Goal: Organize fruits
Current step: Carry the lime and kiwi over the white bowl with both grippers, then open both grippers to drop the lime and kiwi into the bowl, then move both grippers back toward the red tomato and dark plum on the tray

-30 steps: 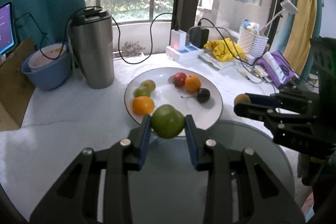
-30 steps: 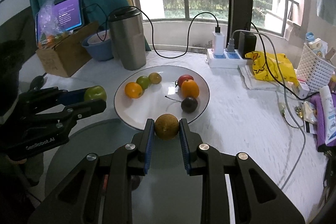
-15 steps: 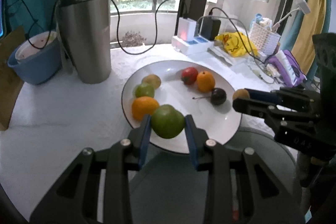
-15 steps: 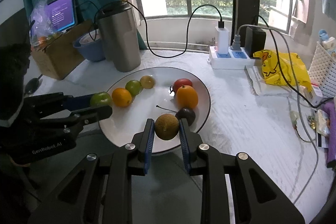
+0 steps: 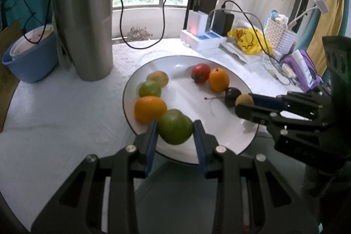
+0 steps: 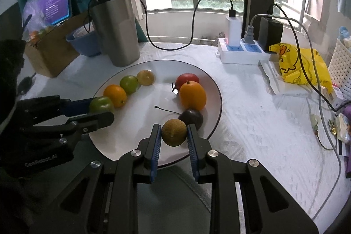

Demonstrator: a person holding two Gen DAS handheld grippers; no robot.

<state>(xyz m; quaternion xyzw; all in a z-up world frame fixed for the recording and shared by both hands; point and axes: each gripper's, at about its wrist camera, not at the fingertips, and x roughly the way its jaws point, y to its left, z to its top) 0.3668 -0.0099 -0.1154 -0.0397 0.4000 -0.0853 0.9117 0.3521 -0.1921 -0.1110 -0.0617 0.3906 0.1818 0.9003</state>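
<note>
Six fruits lie on the white plate [image 5: 228, 146]: along its left side an orange [image 5: 149, 109], a small green fruit [image 5: 149, 89] and a yellowish one [image 5: 158, 78]; toward its right side a red fruit [image 5: 200, 72], an oval orange fruit [image 5: 218, 79] and a dark stemmed fruit [image 5: 232, 94]. Two more are held. The left gripper [image 5: 175, 134] is clamped on a green apple [image 5: 175, 126] over the plate's near-left rim, just beside the orange. The right gripper [image 6: 174, 135] pinches a brown round fruit [image 6: 174, 132] above the near rim, beside the dark fruit. Only the right wrist view shows the tablet [image 6: 57, 3] and cardboard box [image 6: 52, 52] at the tabletop's [image 6: 252, 106] far-left edge. The plate's centre is bare, as is the tabletop right of the plate.
</note>
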